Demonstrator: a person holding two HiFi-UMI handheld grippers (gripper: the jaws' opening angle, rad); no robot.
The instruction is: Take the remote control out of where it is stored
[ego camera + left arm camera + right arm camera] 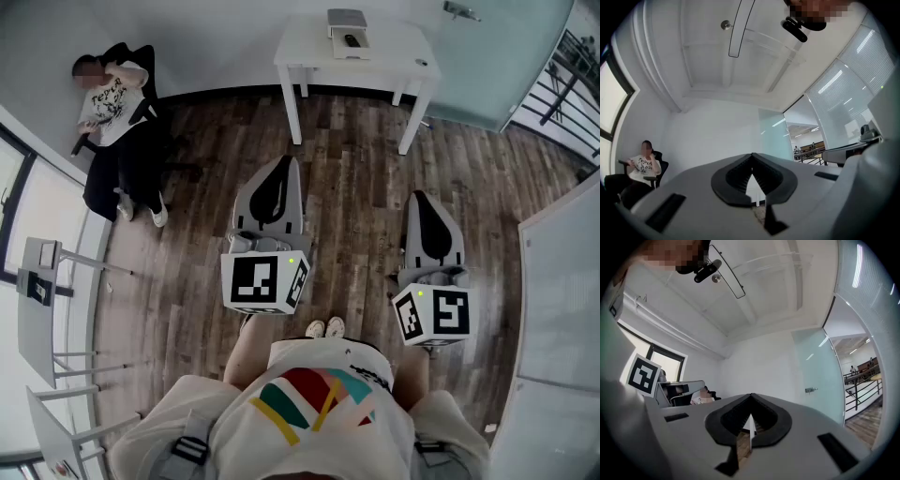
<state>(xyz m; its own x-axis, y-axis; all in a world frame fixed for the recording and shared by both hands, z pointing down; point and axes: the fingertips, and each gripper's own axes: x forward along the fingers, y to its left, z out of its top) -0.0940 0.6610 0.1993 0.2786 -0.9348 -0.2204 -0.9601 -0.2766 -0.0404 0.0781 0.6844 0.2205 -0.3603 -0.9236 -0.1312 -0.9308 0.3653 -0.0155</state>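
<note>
Wood floor between left gripper, right gripper, white table; person seated.

Dark remote control, lying in open box

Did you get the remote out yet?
Not yet. Nothing looks done: what seems to be the remote lies in its box on the white table across the room. Nothing is in hand; the left gripper and right gripper are both shut and empty. Left: walk over, grip it, lift it out.
</note>
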